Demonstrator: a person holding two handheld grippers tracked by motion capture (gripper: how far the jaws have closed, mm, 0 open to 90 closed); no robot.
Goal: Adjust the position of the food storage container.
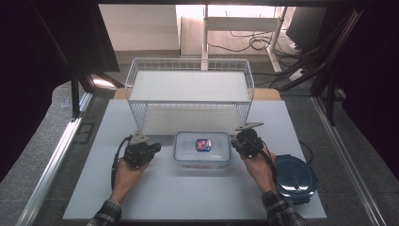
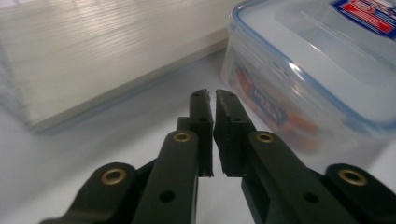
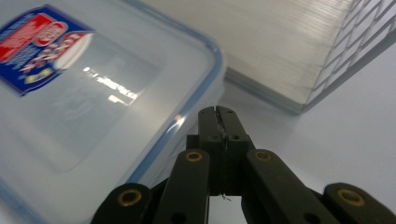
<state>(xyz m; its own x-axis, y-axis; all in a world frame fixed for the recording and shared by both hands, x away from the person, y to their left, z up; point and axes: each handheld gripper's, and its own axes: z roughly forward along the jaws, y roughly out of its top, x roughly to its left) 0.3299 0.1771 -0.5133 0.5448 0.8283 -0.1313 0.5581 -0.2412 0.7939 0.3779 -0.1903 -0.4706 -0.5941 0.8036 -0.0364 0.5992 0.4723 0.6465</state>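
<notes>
Claws (image 1: 157, 147) (image 1: 234, 141) flank container (image 1: 202, 149), rack (image 1: 188, 87) behind

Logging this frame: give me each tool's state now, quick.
Left tool: closed, nothing between its jaws, beside the clear container.
Right tool: closed, holding nothing, at the container's other side.
</notes>
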